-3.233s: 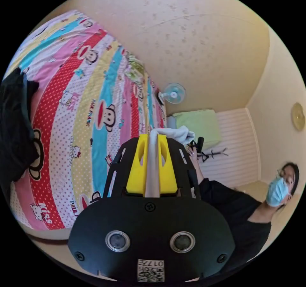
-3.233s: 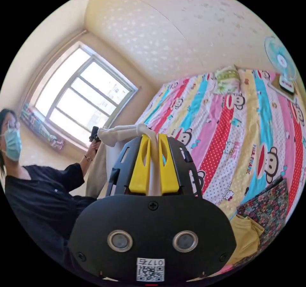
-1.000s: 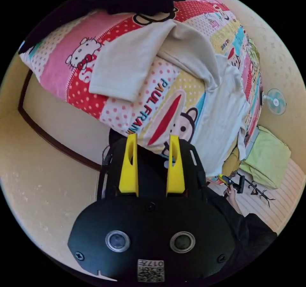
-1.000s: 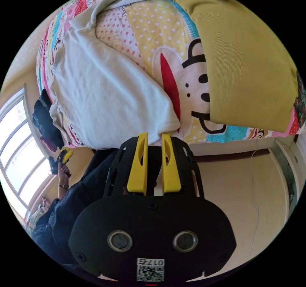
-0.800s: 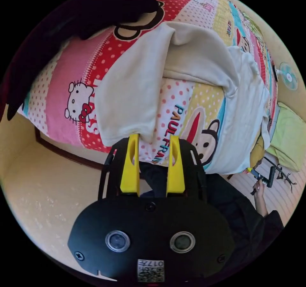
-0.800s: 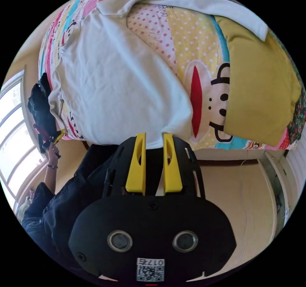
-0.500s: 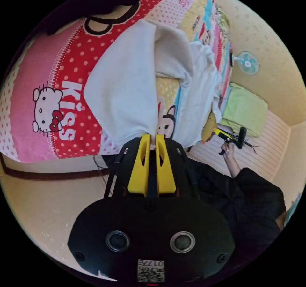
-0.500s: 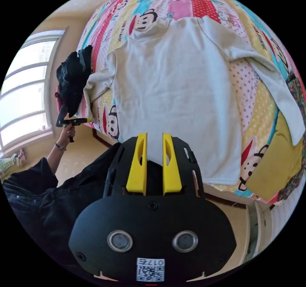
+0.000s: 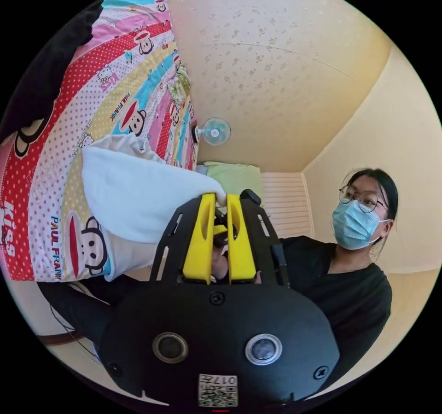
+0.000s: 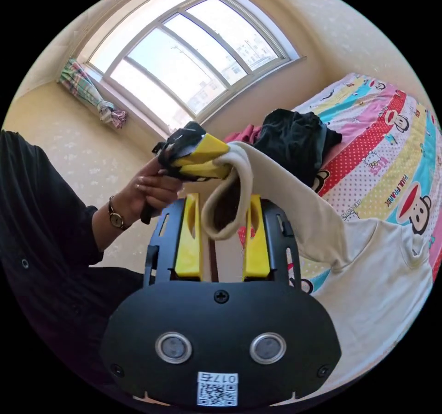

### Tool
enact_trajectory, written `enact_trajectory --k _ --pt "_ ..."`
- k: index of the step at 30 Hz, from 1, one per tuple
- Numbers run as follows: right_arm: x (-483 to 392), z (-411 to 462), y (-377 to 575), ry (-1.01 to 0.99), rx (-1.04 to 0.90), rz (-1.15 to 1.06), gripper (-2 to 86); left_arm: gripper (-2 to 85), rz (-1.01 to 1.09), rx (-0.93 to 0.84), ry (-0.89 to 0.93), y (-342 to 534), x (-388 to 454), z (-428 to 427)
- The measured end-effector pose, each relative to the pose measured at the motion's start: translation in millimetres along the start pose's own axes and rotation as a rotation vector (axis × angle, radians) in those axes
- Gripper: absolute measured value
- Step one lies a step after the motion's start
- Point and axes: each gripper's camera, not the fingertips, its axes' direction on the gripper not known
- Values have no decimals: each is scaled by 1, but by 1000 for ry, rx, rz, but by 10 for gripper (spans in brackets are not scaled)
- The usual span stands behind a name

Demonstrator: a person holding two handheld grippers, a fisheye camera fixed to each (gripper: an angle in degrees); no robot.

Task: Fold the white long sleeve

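Note:
The white long sleeve shirt (image 10: 382, 266) lies on the bed. One of its sleeves (image 10: 285, 193) is lifted off the cover. My left gripper (image 9: 216, 196) is shut on that sleeve's cuff, and the sleeve (image 9: 133, 193) trails left toward the bed. In the right gripper view a hand holds the left gripper (image 10: 223, 158), with the cuff (image 10: 225, 211) drooping from its yellow jaws. My right gripper (image 10: 221, 202) stands open just below, and the hanging cuff loop sits between its spread jaws without being pinched.
A striped cartoon bedspread (image 9: 115, 87) covers the bed. Black clothes (image 10: 294, 142) are heaped near the window (image 10: 184, 59). A fan (image 9: 214, 131) and a green pillow (image 9: 235, 174) are by the far wall. The person (image 9: 354, 266) stands close behind the grippers.
My left gripper closed on the sleeve cuff and lifted it off the bed. My right gripper left the shirt's hem, came up under the cuff, and its jaws stand wider apart.

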Motion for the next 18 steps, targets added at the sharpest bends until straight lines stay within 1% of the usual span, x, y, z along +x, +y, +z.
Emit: enact_trajectory --k 2,3,5,7,9,10,11,12,13,14,15,18 --pt "12 -37 -4 73 29 -43 46 54 49 63 48 1 7 -4" --pt "27 -63 -3 120 17 -59 35 52 53 79 36 2 4 -4" --pt "60 -106 6 184 12 -55 27 55 -22 64 -36 6 -15 4" --pt "101 -147 25 269 36 4 25 66 -101 15 -117 18 -52 31" --pt "170 -188 64 388 46 124 34 75 -183 -48 -193 33 -88 62" --pt "189 -195 76 421 39 166 39 81 -233 -86 -244 44 -113 83" --pt "229 -206 103 477 12 280 57 84 -255 -106 -270 51 -126 94" --pt "271 -215 135 516 -36 468 85 90 -298 -148 -330 63 -151 115" --pt "291 -220 152 522 -60 578 95 98 -348 -191 -398 75 -177 134" --pt "318 -228 190 501 -87 742 116 104 -372 -206 -434 81 -188 142" --pt "328 -235 226 477 -89 835 124 117 -408 -228 -506 92 -209 155" --pt "322 -241 300 449 -107 979 139 148 -475 -297 -705 112 -258 183"
